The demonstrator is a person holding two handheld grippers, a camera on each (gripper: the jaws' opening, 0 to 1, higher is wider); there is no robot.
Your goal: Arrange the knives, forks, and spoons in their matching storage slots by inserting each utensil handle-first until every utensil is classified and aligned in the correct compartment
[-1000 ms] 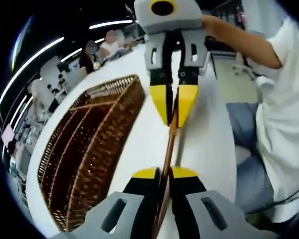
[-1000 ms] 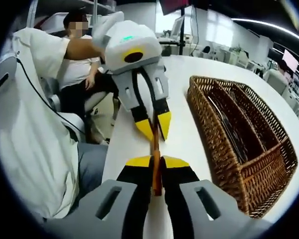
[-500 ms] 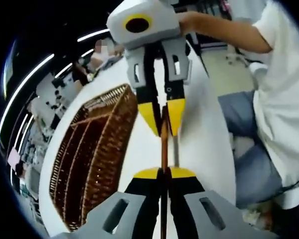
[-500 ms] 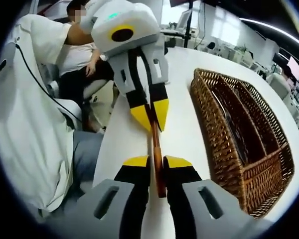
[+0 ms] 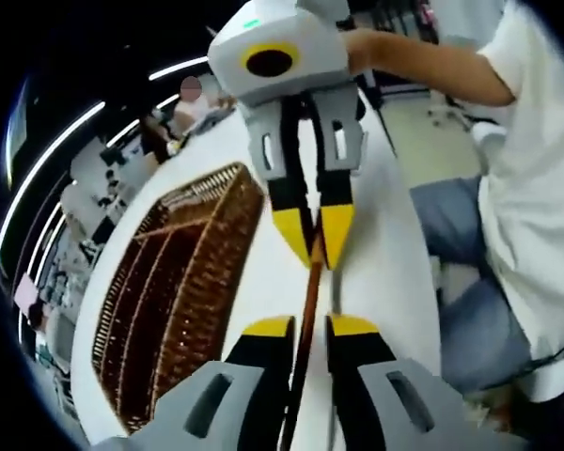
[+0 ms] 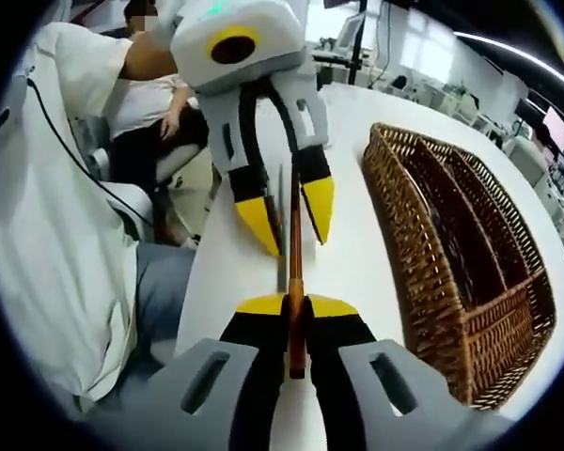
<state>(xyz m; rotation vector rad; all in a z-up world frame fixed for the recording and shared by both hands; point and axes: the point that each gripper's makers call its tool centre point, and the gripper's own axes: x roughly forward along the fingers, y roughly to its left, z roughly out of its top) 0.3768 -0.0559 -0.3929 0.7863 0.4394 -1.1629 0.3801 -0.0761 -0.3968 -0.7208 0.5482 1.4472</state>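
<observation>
Right gripper (image 6: 295, 305): jaws pinching a slim brown-handled utensil (image 6: 295, 263), likely taking it over.
Left gripper (image 5: 310, 325): jaws spread, letting go.
Utensil: held above the white table (image 6: 343, 244).
Brown wicker divided tray (image 6: 451, 254): nearby, awaiting handle-first insertion.

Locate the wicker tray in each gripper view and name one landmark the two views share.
Left gripper view: the wicker tray lies left of centre, running from mid-frame down toward the lower left, on the white table.
Right gripper view: the wicker tray lies on the right side, running from upper middle to lower right.
Shared landmark: the wood-handled utensil between the two grippers.
</observation>
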